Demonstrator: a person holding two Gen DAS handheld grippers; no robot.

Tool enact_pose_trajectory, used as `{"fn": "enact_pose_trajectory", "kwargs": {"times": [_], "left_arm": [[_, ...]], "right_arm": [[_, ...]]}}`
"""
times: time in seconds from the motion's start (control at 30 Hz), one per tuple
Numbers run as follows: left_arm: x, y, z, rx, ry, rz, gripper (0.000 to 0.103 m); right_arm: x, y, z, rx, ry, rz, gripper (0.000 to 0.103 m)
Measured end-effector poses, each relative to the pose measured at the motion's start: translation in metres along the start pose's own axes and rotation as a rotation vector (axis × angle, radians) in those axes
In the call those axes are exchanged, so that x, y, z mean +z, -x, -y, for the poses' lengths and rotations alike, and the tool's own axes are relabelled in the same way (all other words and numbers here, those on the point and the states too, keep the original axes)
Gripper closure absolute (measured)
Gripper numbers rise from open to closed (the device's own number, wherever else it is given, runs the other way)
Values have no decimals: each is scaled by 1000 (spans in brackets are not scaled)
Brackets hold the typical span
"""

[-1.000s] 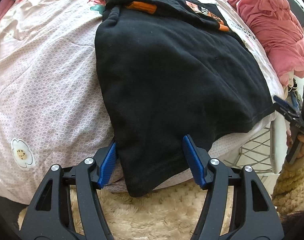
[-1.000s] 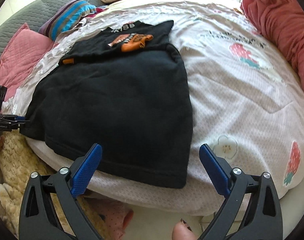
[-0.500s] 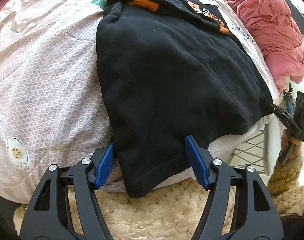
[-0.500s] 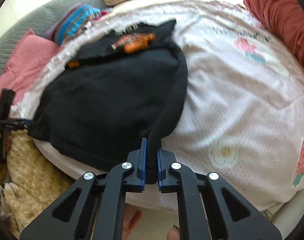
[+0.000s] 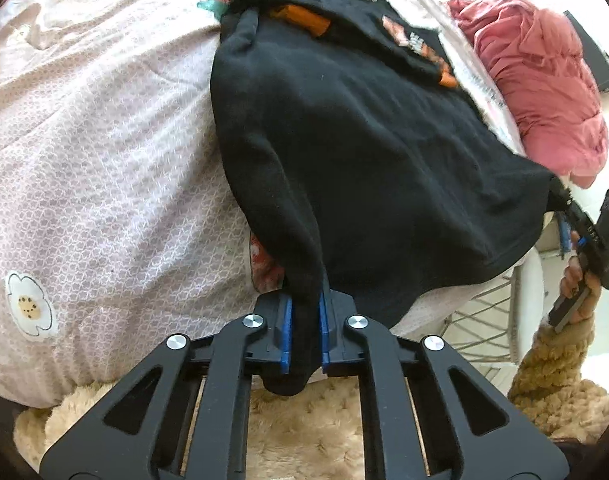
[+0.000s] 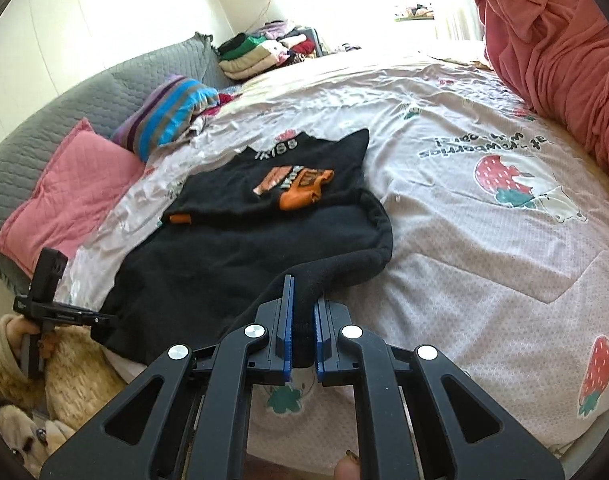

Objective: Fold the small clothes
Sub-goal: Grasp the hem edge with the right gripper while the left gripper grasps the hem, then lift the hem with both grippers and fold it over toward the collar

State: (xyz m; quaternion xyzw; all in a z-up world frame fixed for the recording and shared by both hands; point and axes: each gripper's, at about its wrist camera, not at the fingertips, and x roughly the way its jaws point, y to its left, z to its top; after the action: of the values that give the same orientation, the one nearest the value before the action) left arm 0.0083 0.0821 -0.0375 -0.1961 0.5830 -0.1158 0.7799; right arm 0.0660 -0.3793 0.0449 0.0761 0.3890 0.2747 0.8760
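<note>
A black sweatshirt (image 5: 364,140) with orange print lies on the bed, its top part folded back over the body; it also shows in the right wrist view (image 6: 240,248). My left gripper (image 5: 304,308) is shut on one bottom corner of the sweatshirt's hem. My right gripper (image 6: 302,320) is shut on the other bottom corner and has lifted it off the bed. Each gripper shows in the other's view: the right one (image 5: 580,220) at the far hem corner, the left one (image 6: 84,314) at the left hem corner.
The bed sheet (image 6: 484,260) is pale pink with strawberry and flower prints. A red blanket (image 6: 564,52) is heaped at the right. Pink (image 6: 72,196) and striped (image 6: 172,108) pillows and a stack of folded clothes (image 6: 256,56) lie at the back. A beige fleecy sleeve (image 5: 304,432) is below.
Both grippers went from open to shut on the hem corners, the right one first. The right corner has risen and the hem is pulled taut between them.
</note>
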Motion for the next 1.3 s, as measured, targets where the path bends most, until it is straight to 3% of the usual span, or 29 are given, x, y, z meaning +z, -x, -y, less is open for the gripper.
{"fn": "enact_pose_trajectory", "kwargs": {"times": [0.47,0.73,0.83,1.3], "left_arm": [[25,75,-6,-109,68,261,100],[50,103,5,-91,55,368,100],[58,104,11,-41,41,400,100],[89,108,20,16,25,465,100]], "right_arm": [[20,19,9,-15,-67,123,96],[45,21,3,-41,-49,185,96],[55,19,1,-56,-41,197,96],[82,5,-4,-121,-9,222,96]]}}
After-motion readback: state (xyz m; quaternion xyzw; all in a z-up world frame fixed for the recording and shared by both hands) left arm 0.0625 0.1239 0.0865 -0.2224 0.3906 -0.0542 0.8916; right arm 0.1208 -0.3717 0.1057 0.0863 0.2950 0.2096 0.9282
